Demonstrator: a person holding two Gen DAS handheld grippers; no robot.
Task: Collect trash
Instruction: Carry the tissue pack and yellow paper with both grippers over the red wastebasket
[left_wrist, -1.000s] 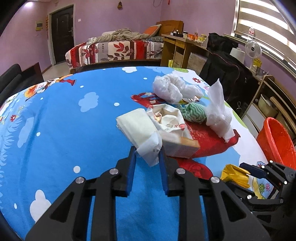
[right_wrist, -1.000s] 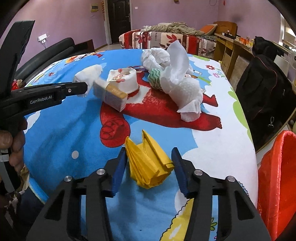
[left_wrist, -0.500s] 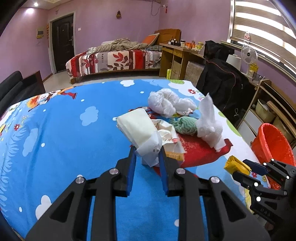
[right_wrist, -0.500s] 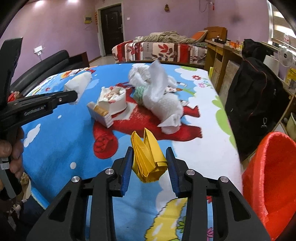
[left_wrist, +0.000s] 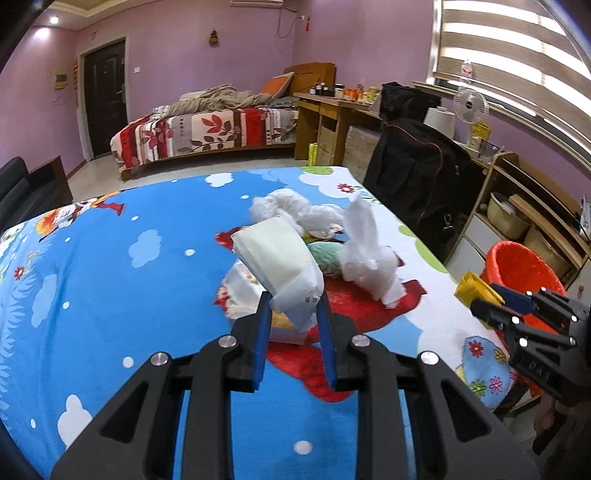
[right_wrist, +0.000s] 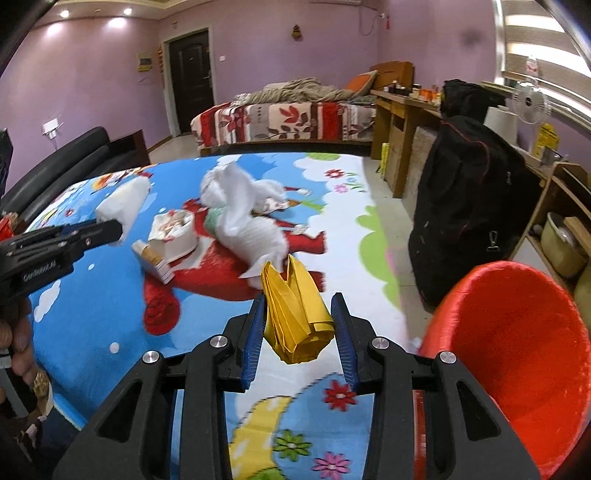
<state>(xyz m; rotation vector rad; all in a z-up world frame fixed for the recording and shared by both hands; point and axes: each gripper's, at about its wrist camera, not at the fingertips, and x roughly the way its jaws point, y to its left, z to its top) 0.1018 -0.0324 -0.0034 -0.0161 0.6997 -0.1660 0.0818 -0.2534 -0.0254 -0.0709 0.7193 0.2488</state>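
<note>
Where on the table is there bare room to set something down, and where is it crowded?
Free: the wide blue stretch of the tablecloth left of the trash pile, and the near corner with flowers beside the red bin. Crowded: the middle, around the white tissue wad, paper bowl and small box.

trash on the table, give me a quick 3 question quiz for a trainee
1. True or false: the right gripper is shut on the yellow paper.
2. What does the left gripper hold? A) green cloth B) white packet C) small box
3. Fill in: the red bin stands beside the table's ____ edge, as the right wrist view shows it.

Key: 1 true. 2 B, the white packet. 3 right.
</note>
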